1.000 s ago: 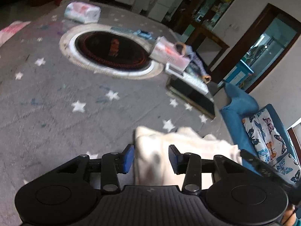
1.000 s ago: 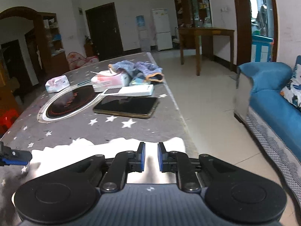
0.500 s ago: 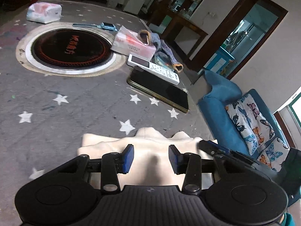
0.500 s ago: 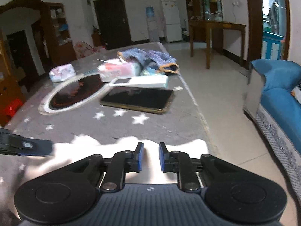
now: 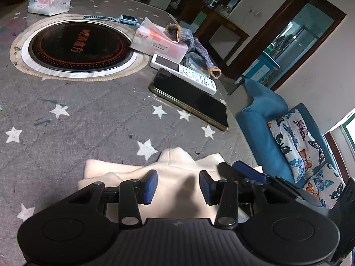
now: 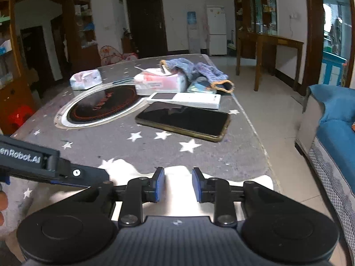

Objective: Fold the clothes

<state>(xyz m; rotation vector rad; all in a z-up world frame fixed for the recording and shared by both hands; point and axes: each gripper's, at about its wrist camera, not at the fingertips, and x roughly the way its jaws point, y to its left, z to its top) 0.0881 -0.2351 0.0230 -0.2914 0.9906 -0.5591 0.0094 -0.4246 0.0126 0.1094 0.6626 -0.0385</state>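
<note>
A cream-white garment point(image 5: 177, 177) lies bunched on the grey star-patterned tablecloth near the table's front right edge; it also shows in the right wrist view point(image 6: 177, 177). My left gripper point(image 5: 178, 186) is open, its jaws spread above the cloth and holding nothing. My right gripper point(image 6: 178, 185) is open over the same garment near the table edge. The right gripper's fingers point(image 5: 244, 170) show at the garment's right side in the left wrist view. The left gripper's body point(image 6: 44, 166) crosses the left of the right wrist view.
Beyond the garment lie a black phone point(image 5: 190, 99), a white remote point(image 5: 184, 71), a pink tissue pack point(image 5: 159, 42), a blue knitted sock point(image 5: 195, 46) and a round induction hob point(image 5: 77, 44). A blue sofa point(image 5: 277, 137) stands to the right of the table.
My right gripper's jaws have opened from nearly shut. The left gripper swung right to face the phone and sofa and stayed open. The garment now lies flatter on the table.
</note>
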